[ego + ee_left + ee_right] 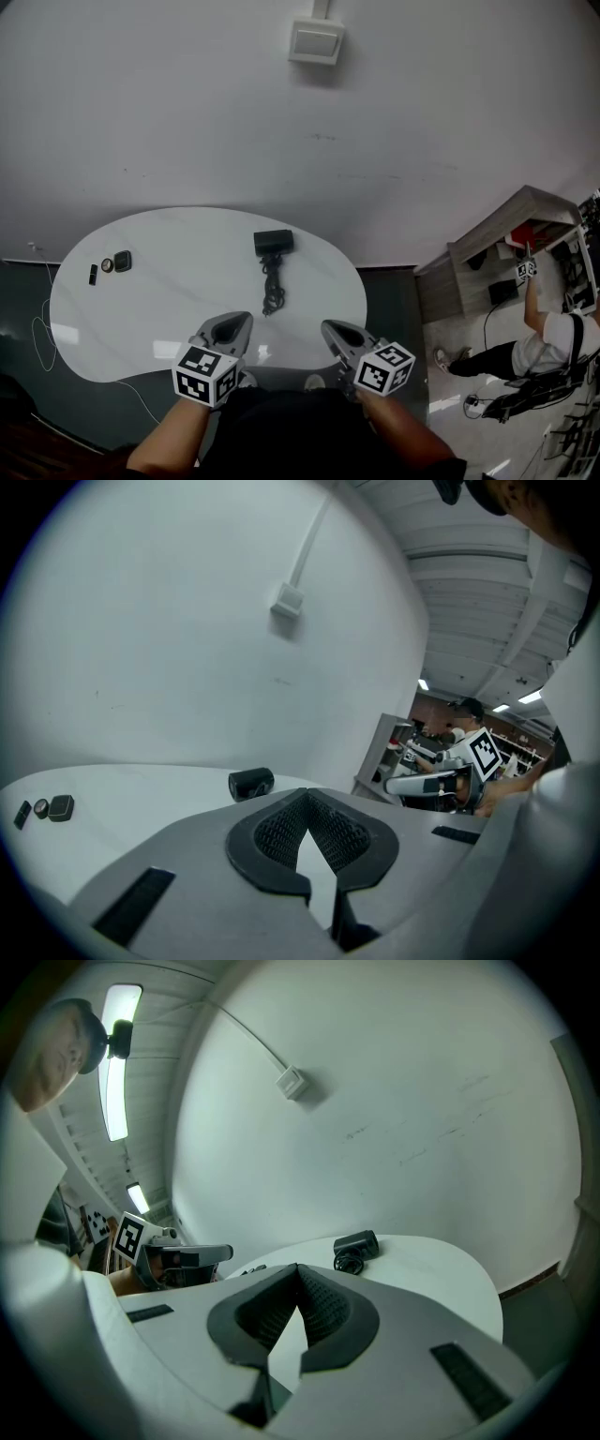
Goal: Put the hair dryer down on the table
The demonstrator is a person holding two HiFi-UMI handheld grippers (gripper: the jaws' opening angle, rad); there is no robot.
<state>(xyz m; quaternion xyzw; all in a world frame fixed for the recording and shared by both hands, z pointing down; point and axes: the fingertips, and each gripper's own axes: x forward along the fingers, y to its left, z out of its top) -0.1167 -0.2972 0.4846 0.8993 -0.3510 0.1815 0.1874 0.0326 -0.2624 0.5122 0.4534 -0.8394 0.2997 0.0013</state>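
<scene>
The black hair dryer (273, 242) lies on the far middle of the white table (169, 281), its dark cord (272, 289) bunched just in front of it. It also shows small in the left gripper view, hair dryer (250, 783), and in the right gripper view, hair dryer (357, 1244). My left gripper (239, 321) and right gripper (330, 328) hover side by side over the table's near edge, well short of the dryer. In each gripper's own view, left gripper (306, 797) and right gripper (298, 1269), the jaws meet at the tips with nothing between them.
Small black items (117, 262) and a thin black stick (93, 274) lie on the table's left side. A white box (316, 40) is fixed high on the wall. At right stand a wooden shelf (497, 253) and another person (548, 342). A thin cable (42, 328) hangs left of the table.
</scene>
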